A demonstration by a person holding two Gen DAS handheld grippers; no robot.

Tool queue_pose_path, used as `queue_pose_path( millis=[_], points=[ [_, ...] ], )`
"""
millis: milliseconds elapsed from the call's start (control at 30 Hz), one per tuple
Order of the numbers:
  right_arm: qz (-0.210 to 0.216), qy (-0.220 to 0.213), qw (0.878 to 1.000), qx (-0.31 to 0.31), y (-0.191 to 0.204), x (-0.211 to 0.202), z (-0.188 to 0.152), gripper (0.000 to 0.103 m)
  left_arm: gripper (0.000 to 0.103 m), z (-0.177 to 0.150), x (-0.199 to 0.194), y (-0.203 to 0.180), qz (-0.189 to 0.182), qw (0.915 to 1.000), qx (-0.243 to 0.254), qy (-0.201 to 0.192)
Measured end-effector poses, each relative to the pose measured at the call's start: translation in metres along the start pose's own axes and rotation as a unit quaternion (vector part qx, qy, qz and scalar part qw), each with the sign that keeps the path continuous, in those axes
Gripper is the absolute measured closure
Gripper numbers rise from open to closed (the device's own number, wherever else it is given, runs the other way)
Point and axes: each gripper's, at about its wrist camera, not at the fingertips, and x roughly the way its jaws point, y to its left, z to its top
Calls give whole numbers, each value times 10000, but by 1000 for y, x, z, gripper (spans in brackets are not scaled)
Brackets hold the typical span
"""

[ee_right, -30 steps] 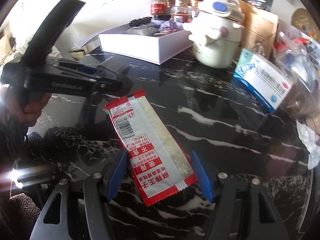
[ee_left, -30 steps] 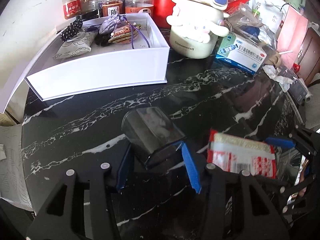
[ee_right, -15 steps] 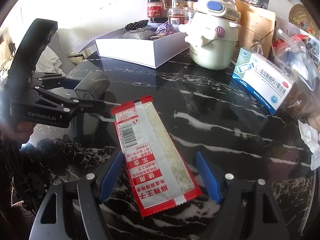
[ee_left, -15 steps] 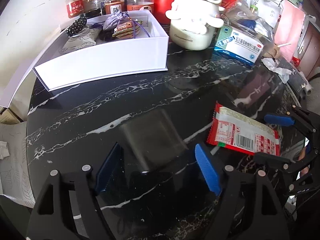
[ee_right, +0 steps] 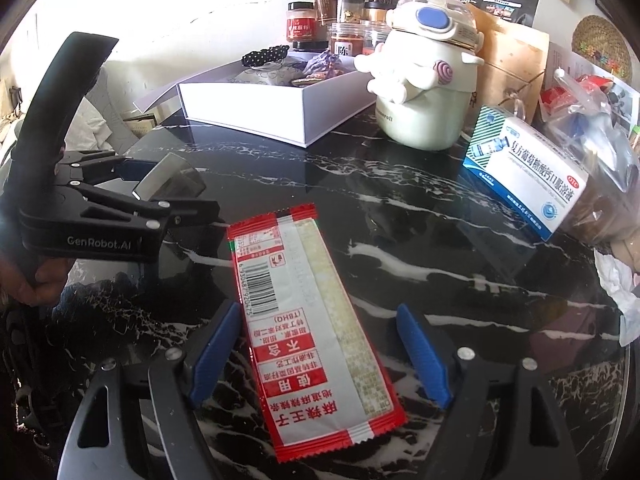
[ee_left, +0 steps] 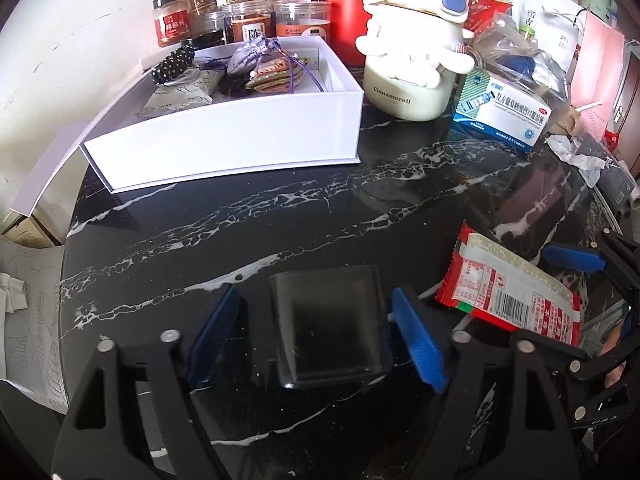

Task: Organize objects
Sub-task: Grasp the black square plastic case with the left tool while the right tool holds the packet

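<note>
A small black square box stands on the dark marble table, between the blue pads of my left gripper. Its jaws are closing; the right pad is almost at the box's side and a gap shows at the left pad. A red-and-white snack packet lies flat on the table between the pads of my right gripper, which is open with a gap on each side. The right wrist view also shows the left gripper around the box.
A white open box with pouches and trinkets stands at the back left. Behind and beside it are several jars, a cream Cinnamoroll canister and a blue-white medicine carton. Bags and tissue crowd the right edge.
A second ago the left pads held the black box tilted; they spread wide, and the box now stands on the table between narrower jaws. The right jaws have widened around the packet.
</note>
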Motion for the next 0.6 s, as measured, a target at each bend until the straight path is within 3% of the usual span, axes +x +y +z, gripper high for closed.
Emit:
queue_pose_path(
  millis=[67,100,133,200,600],
  points=[
    [32,-39,10000,-26,2,-1,0,36,47,0,-1,0,26,10000,-47,-75],
    [10,-70,10000,13,2,-2,0,46,51,0,-1,0,11,9999,-25,-108],
    [-84,-114,9998,121,1,-1,1,48,55,0,-2,-1,-8,9999,7,-115],
    [-178,-171,9995,177,3,-1,1,50,59,-1,-2,-5,-20,9999,86,-127],
    [-22,23,9989,473,-2,-1,8,53,60,-1,-4,-6,-47,10000,66,-29]
  ],
)
